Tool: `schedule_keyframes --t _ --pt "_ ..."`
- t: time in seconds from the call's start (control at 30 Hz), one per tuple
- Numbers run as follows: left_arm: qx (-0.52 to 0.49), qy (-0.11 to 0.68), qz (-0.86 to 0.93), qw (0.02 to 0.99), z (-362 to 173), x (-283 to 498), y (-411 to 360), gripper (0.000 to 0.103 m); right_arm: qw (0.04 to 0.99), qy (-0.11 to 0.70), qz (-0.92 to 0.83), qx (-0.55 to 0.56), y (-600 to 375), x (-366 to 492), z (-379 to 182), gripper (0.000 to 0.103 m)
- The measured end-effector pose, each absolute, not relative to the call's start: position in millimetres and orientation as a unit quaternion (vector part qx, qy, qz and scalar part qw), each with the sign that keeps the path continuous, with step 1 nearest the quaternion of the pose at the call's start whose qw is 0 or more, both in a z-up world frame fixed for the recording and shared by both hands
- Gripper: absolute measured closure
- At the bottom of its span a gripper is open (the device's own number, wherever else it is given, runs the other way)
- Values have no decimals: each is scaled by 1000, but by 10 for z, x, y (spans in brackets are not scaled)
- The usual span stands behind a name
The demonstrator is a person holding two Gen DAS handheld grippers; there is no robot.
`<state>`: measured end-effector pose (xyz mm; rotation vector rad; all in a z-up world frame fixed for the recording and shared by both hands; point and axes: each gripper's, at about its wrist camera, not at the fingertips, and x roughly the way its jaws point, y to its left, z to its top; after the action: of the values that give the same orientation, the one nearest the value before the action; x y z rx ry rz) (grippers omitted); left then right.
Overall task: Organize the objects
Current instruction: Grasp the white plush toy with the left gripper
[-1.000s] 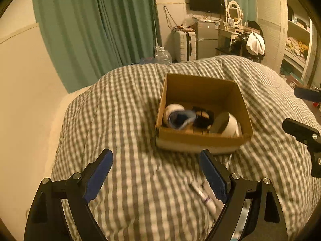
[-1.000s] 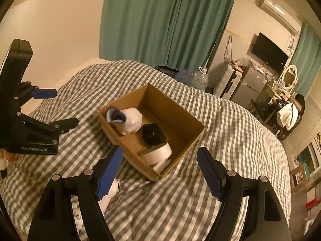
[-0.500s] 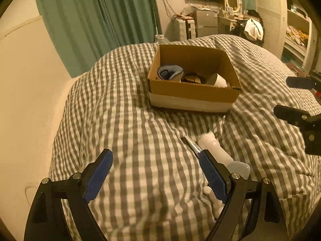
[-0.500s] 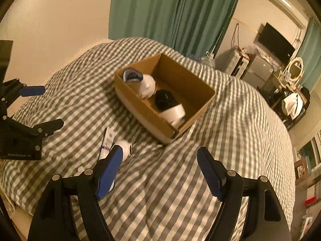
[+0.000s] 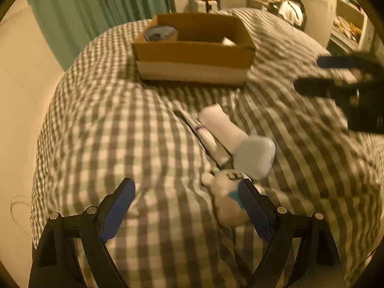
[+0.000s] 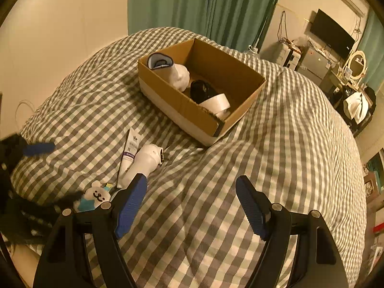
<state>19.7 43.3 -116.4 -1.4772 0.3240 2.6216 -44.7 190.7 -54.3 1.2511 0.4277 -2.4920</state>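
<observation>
Open cardboard box (image 6: 204, 120) on checked duvet (image 6: 276, 168)

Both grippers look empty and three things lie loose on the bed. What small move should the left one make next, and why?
Probably ease the open left gripper right and down over the plush toy, which lies at its right finger. The toy, tube and white device are all outside the cardboard box.

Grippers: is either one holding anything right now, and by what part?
Nothing is held. The left gripper and right gripper are both open over the bed. The plush toy, tube and white device lie loose there.
</observation>
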Motion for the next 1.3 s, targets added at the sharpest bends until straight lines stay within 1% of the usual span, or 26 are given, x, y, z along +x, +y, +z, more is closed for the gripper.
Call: schedule_keyframes --t 0.2,0.37,0.4,0.47,0.53,0.6,0.67,0.8,1.03,1.2,1.3 --pt "-489 112 861 82 -1174 229 532 13 154 148 -872 441 1915 -466 -570 27" --pt "-507 116 847 111 -1338 266 676 13 145 137 -878 435 1928 -470 -564 27" --pt "-507 117 846 114 -1365 264 693 14 145 137 -879 434 1925 -468 -563 27" --pt "-509 109 845 120 -1394 241 684 18 144 136 -880 432 1919 -466 -558 27" --pt "-516 93 842 129 -1433 222 684 33 146 137 -878 434 1907 -469 -569 26" --pt "-516 95 840 140 -1453 246 732 40 147 138 -877 436 1893 -475 -591 27" --pt "-513 100 841 140 -1443 249 747 41 147 136 -876 439 1876 -481 -617 27" --pt "-510 78 845 139 -1363 272 661 42 151 137 -875 439 1838 -457 -623 27" --pt "-438 55 893 83 -855 306 369 42 149 137 -880 430 1834 -448 -572 27" --pt "-424 52 903 40 -763 176 97 42 161 143 -866 452 1700 -439 -760 27" --pt "-412 73 908 11 -753 95 18 42 189 161 -849 466 1467 -386 -934 27"
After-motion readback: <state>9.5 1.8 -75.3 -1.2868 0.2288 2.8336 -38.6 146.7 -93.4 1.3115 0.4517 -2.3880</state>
